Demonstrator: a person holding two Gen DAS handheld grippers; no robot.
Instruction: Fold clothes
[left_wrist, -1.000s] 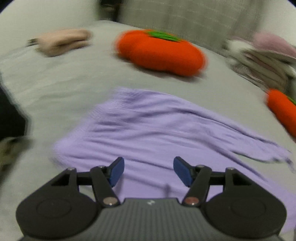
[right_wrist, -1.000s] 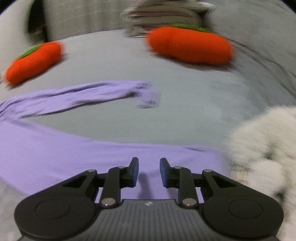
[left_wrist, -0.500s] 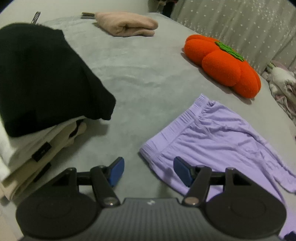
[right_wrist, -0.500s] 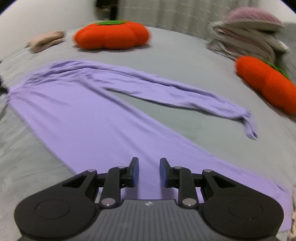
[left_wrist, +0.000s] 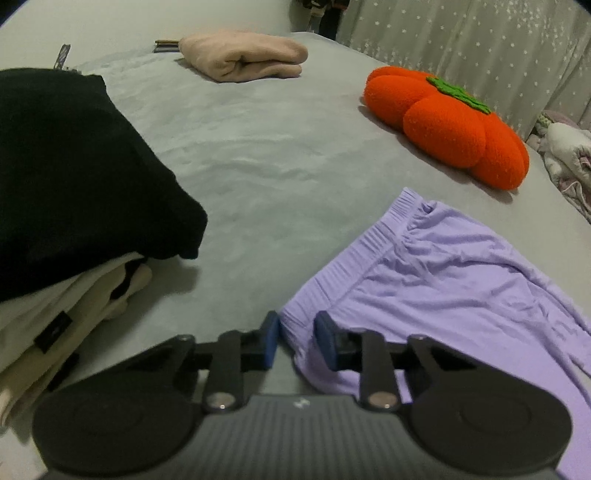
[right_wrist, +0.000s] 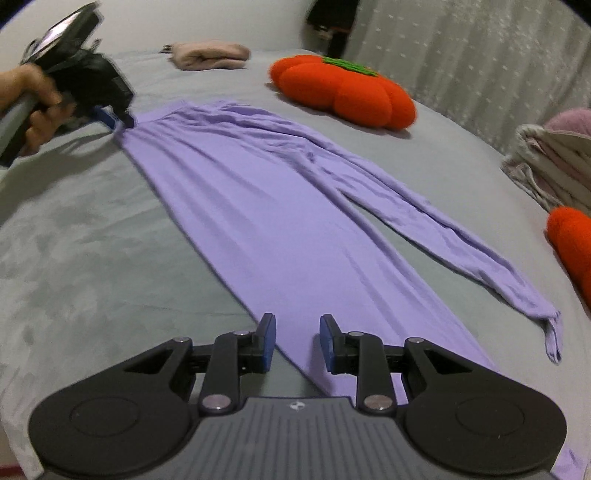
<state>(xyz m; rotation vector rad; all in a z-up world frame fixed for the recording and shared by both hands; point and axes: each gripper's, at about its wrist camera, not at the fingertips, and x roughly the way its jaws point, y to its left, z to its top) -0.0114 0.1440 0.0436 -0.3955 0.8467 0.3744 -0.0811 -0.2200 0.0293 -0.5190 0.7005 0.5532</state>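
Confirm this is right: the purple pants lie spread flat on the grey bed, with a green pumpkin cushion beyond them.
Not quite: the pumpkin cushion is orange, with only a green stem. The right wrist view shows it beyond the purple pants spread flat on the grey bed.

Orange pumpkin cushion (left_wrist: 448, 123) on grey bedcover (left_wrist: 266, 147), near curtain (left_wrist: 480, 48).

My grippers are matt black plastic with blue pads (right_wrist: 266, 341). The lilac trousers (right_wrist: 258, 206) look thin, soft and finely creased. The grey bed cover (left_wrist: 258, 155) is velvety; the far orange cushion (left_wrist: 447, 125) fuzzy plush.
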